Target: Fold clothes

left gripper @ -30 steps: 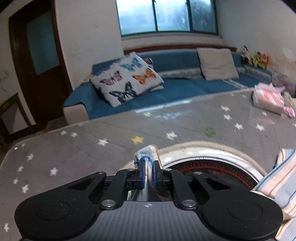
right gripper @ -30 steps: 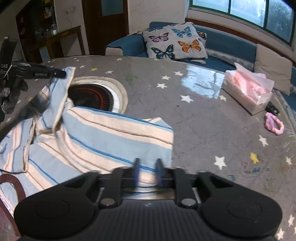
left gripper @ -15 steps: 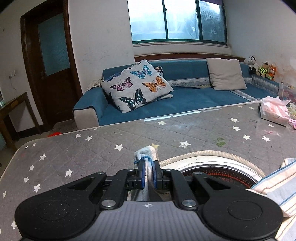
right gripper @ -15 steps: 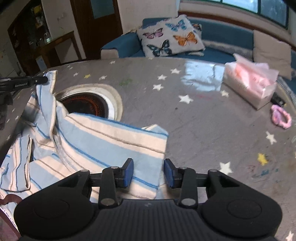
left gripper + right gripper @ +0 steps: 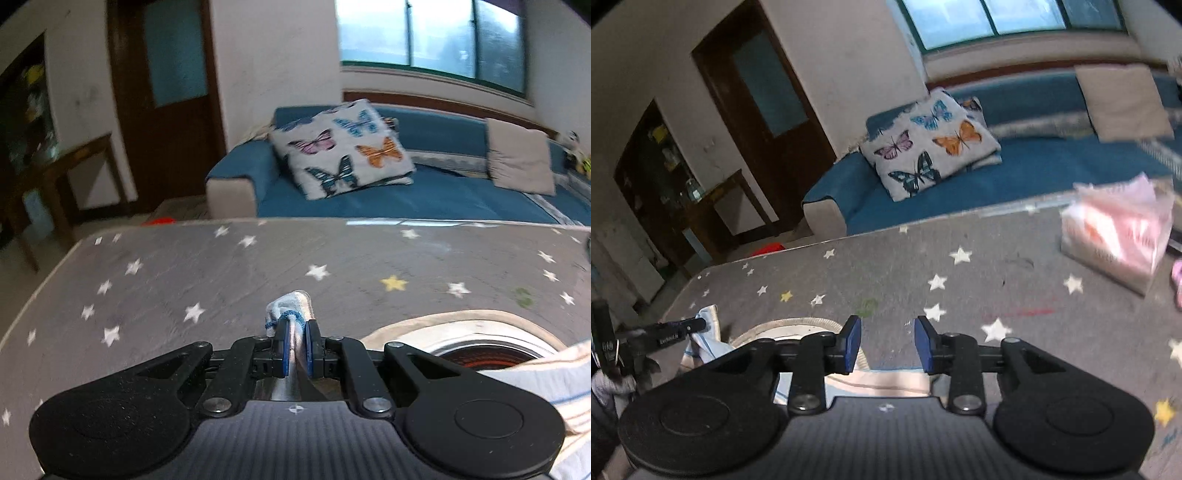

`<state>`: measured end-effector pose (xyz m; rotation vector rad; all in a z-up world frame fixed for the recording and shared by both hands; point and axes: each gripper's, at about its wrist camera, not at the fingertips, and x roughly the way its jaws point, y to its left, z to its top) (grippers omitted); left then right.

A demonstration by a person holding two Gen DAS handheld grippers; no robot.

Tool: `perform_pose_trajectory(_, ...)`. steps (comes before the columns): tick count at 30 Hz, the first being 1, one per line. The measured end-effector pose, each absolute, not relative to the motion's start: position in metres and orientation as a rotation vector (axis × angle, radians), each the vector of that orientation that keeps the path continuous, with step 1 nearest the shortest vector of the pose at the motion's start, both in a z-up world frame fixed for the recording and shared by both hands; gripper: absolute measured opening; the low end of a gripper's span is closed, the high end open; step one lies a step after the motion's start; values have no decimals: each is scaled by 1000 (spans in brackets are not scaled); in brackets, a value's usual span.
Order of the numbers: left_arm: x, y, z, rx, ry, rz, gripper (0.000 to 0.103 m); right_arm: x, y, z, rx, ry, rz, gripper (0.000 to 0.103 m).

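Observation:
A blue-and-cream striped garment [image 5: 546,387] lies over the grey star-print table. My left gripper [image 5: 295,345] is shut on a bunched corner of it, and the cloth tip [image 5: 290,306] sticks out past the blue pads. From the right wrist view, the left gripper [image 5: 698,326] shows at the far left, holding that corner of the garment [image 5: 707,339] up. My right gripper [image 5: 888,341] stands open above the table with nothing between its fingers. A strip of the garment [image 5: 886,382] shows just below and behind them.
A round heater opening [image 5: 491,350] with a cream rim is sunk in the table [image 5: 184,266] right of the left gripper. A pink tissue pack [image 5: 1119,236] sits at the table's far right. Beyond the far edge stand a blue sofa [image 5: 424,199] and a butterfly cushion [image 5: 343,147].
My right gripper opened, let go of the garment edge, then lifted and tilted up away from it. My left gripper kept its hold on the corner and swung left.

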<state>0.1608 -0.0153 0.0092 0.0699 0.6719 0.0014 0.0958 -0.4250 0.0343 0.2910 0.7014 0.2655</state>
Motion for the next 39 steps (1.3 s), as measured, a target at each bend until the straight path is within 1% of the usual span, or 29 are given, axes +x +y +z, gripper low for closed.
perform_pose_trajectory(5, 163, -11, 1, 67, 697, 8, 9, 89, -416, 16, 114, 802, 222, 32)
perform_pose_trajectory(9, 163, -11, 0, 66, 703, 5, 9, 83, -406, -7, -96, 887, 176, 32)
perform_pose_trajectory(12, 163, -11, -1, 72, 703, 1, 10, 78, -398, -17, -145, 935, 225, 32)
perform_pose_trajectory(15, 165, -11, -2, 74, 710, 3, 10, 77, -386, -19, -171, 931, 281, 31)
perform_pose_trajectory(17, 166, -12, -3, 76, 715, 7, 10, 82, -380, -16, -160, 912, 312, 38)
perform_pose_trajectory(19, 167, -12, -5, 81, 720, 9, 11, 91, -372, -12, -173, 883, 325, 42)
perform_pose_trajectory(20, 167, -11, -5, 81, 721, 10, 12, 96, -368, -10, -183, 867, 333, 50)
perform_pose_trajectory(21, 167, -11, -5, 80, 721, 9, 12, 101, -364, -8, -187, 852, 340, 54)
perform_pose_trajectory(24, 168, -9, -6, 80, 723, 6, 12, 117, -358, -2, -179, 817, 347, 57)
perform_pose_trajectory(25, 168, -9, -7, 80, 723, 5, 12, 123, -356, -1, -179, 808, 351, 59)
perform_pose_trajectory(27, 169, -8, -8, 80, 725, 3, 12, 134, -353, -3, -181, 804, 368, 59)
perform_pose_trajectory(29, 170, -8, -8, 79, 725, -1, 12, 145, -351, -8, -163, 831, 394, 55)
perform_pose_trajectory(32, 170, -8, -9, 83, 726, -7, 12, 153, -348, -13, -175, 838, 442, 56)
perform_pose_trajectory(39, 174, -7, -10, 88, 732, -20, 11, 143, -331, -7, -280, 808, 565, 55)
